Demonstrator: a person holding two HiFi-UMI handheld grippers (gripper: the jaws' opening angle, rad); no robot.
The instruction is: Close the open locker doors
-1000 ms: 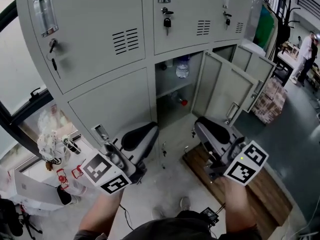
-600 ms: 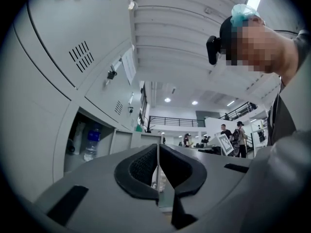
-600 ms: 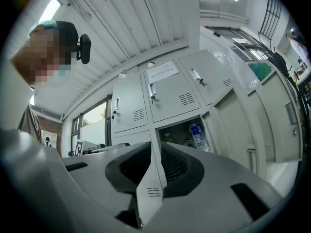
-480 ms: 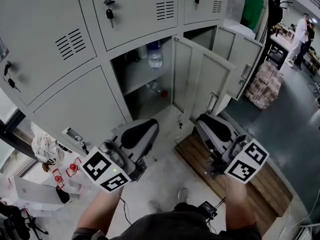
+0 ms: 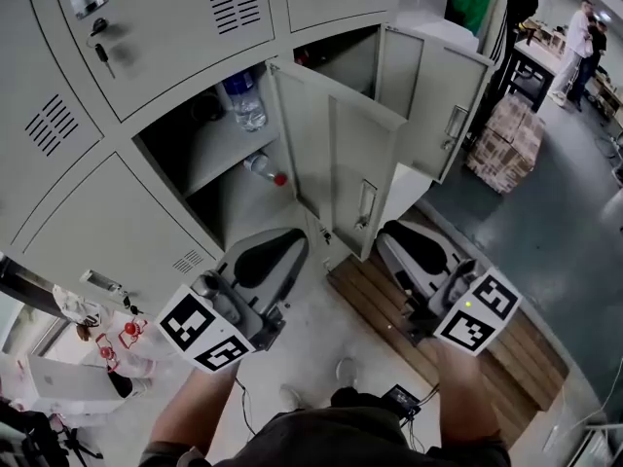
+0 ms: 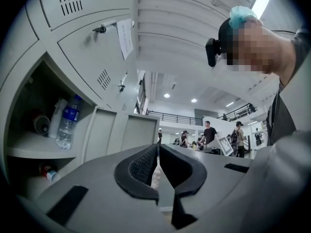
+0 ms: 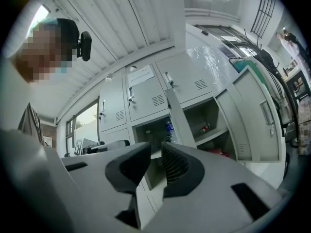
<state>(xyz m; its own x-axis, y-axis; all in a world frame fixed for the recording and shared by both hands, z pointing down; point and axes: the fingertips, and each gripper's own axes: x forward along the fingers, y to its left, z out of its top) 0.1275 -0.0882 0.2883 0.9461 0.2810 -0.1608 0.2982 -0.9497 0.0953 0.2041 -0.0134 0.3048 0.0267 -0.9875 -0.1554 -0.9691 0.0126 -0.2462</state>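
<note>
Grey lockers fill the head view. Two doors stand open: a middle door and a right door. The middle compartment holds an upright water bottle and, lower down, a lying bottle with a red cap. My left gripper and right gripper hang below the doors, apart from them, each with its jaws nearly together and nothing between them. The left gripper looks past the water bottle. The right gripper faces the middle door and the right door.
A wooden pallet lies on the floor under the right gripper. Cardboard boxes are stacked beyond the right door, with people standing further back. A laptop and small items lie at the lower left.
The lockers have slid left and upward in the head view, so the open doors now sit closer above the grippers. Both grippers keep their place and their jaws are unchanged.
</note>
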